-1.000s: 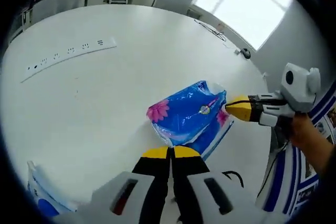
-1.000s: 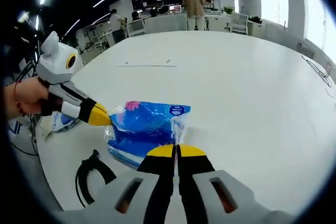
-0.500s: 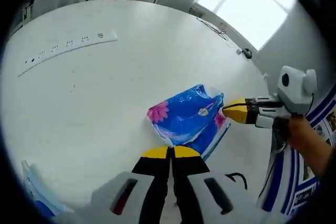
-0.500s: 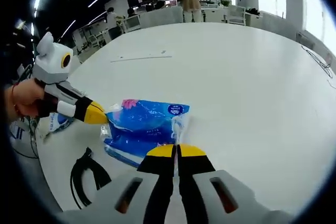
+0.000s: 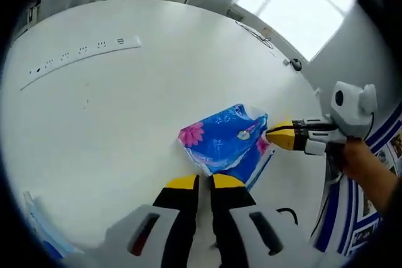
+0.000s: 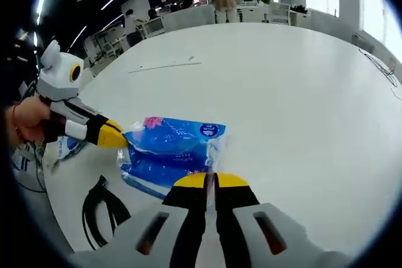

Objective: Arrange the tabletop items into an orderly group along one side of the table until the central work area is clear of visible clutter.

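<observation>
Bright windows are lighting a wide white round table (image 5: 125,98) in an open office. Near its edge a blue tissue pack (image 6: 173,152) is lying, with the left gripper (image 5: 205,183), jaws slightly parted and holding nothing, just short of it. The right gripper (image 6: 210,181), jaws together, is touching its clear end. A black cable (image 6: 103,208) is lying nearby; a power strip (image 5: 78,61) is sitting well apart.

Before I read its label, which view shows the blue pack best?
The left gripper view: the blue pack lies fully visible, flower print and round label facing up. In the right gripper view the blue pack is flatter, its near edge behind the jaws.
</observation>
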A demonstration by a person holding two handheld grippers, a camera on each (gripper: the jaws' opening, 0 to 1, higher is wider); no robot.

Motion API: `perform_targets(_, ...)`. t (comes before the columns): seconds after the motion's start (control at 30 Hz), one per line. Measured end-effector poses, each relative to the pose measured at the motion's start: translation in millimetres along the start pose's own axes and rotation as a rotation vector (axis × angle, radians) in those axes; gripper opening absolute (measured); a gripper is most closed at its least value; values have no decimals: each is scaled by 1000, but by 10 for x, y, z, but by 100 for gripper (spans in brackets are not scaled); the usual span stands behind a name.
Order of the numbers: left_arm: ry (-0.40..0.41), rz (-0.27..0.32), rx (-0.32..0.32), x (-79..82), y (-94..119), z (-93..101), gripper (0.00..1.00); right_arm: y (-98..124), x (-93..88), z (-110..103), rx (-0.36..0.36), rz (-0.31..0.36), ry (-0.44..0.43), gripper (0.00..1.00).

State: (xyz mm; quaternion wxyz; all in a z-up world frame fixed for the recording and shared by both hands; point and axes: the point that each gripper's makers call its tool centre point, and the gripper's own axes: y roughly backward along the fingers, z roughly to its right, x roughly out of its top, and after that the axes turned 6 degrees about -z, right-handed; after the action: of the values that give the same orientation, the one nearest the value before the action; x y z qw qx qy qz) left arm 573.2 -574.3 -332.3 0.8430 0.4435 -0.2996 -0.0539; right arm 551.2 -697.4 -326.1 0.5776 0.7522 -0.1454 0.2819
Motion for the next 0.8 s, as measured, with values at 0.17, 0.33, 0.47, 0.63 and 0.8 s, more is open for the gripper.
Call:
perform_targets(0.17,-6,-2,0,-12,5,4,10,0,-13,5,-3,-3,-4,5)
perform_targets(0.33,-9,-4,-3,-18,12,3,16,13,-24,4,-6,-2,-10,8)
perform_targets(0.47,-15,-5,-6,-24,23,4,18,18,-35,6,-9,-5,-9,9)
perform_targets(0.63,-18,-3,-6,-28,42,1,21,35,-44,3,-12,-2,-13,11)
perform_targets(0.8,-27,10,-1,-2,90,9,27,67,-48,5,-18,0,-19,16)
